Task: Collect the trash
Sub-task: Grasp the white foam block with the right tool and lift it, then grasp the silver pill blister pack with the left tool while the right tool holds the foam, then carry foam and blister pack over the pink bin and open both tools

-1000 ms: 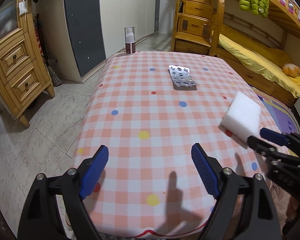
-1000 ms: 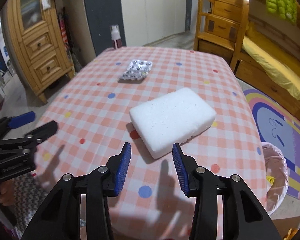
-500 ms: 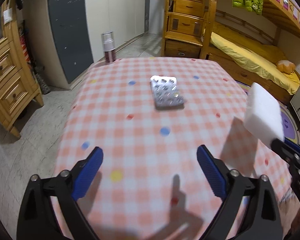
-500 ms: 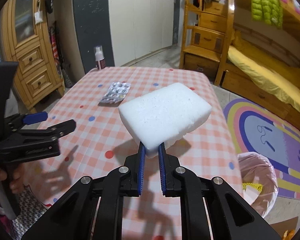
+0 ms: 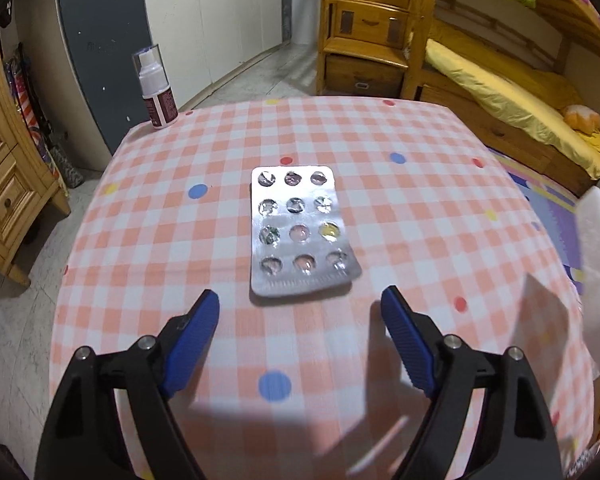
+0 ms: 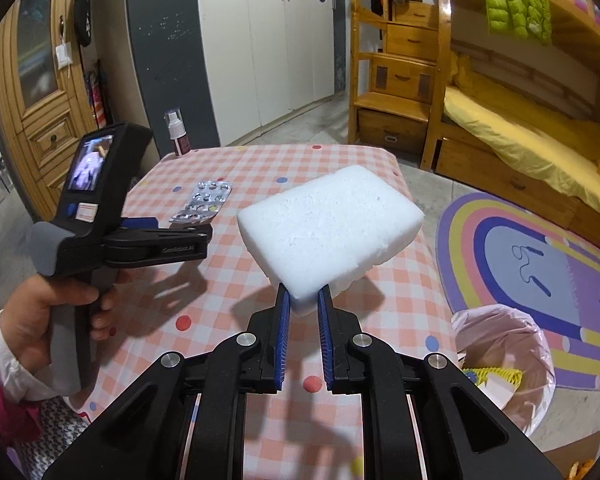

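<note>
A silver blister pack [image 5: 300, 236] lies flat in the middle of the checked table [image 5: 440, 208]. My left gripper [image 5: 300, 296] hovers just short of its near edge. The jaws are closing, stand wider than the pack, and have nothing between them. My right gripper [image 6: 304, 300] is shut on one corner of a white foam block [image 6: 332, 220] and holds it tilted above the table's right side. That block shows blurred at the right edge of the left wrist view [image 5: 596, 240]. The right wrist view also shows the blister pack [image 6: 204, 202] and the left gripper [image 6: 180, 230], held by a hand.
A bin lined with a pink bag [image 6: 500, 344] stands on the floor off the table's right edge, with some scraps inside. A spray bottle [image 5: 156, 88] stands on the far left corner. A wooden bunk bed and a rainbow rug lie to the right, drawers to the left.
The right gripper shut on the foam block and lifted it off the table. The left gripper moved forward across the table up to the blister pack.
</note>
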Tool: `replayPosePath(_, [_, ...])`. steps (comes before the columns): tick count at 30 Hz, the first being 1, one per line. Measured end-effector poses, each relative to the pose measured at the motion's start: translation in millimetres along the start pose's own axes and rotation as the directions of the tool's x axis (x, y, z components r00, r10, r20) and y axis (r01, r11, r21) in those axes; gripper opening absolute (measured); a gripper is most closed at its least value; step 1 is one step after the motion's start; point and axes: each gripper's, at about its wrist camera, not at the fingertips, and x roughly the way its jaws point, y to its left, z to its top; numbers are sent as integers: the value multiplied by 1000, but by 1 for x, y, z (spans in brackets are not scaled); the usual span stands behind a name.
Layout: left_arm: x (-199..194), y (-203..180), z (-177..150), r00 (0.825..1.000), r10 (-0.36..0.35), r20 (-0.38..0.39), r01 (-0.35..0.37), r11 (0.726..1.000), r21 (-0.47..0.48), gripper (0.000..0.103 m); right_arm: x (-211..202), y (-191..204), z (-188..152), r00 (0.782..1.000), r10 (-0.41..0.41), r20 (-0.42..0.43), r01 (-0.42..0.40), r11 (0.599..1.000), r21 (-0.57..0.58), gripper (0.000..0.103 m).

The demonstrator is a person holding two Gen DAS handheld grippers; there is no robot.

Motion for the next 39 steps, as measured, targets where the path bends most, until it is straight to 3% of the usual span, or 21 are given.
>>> replayPosePath(4, [5,-4,5,1000,5,11,-5,1000,9,78,-2,-3,-2,1000,5,1,-5,1000,9,15])
replayPosePath(6, [5,-5,7,1000,15,14,-15,1000,14,71,-2,-3,-1,1000,5,0,-5,1000,11,15])
replayPosePath(8, [5,-5,10,999,29,22,-29,1000,6,54,-4,-4,-2,1000,6,2,-6,1000,14,15])
replayPosePath(12, [0,-2,6,999,28,19,-28,1000,8,54,-12,-7,-2,1000,1,10,-1,1000,20,15])
replayPosePath(19, [-51,-14,-38,994,-86,61,83,995,63,54,-34,-18,-10,999,-15,32,14,999,47,15])
replayPosePath(23, [-91,-36,-62,982,-166,92,154,980,124,54,-46,-30,-23,999,-36,28,34,997,70,15])
replayPosePath(30, [-142,-91,-86,943,-308,123,278,936,217,54,-73,-63,-49,994,-107,15,104,987,119,15])
replayPosePath(39, [-153,-166,-93,912,-403,81,355,872,336,54,-103,-124,-85,974,-227,-10,224,950,218,16])
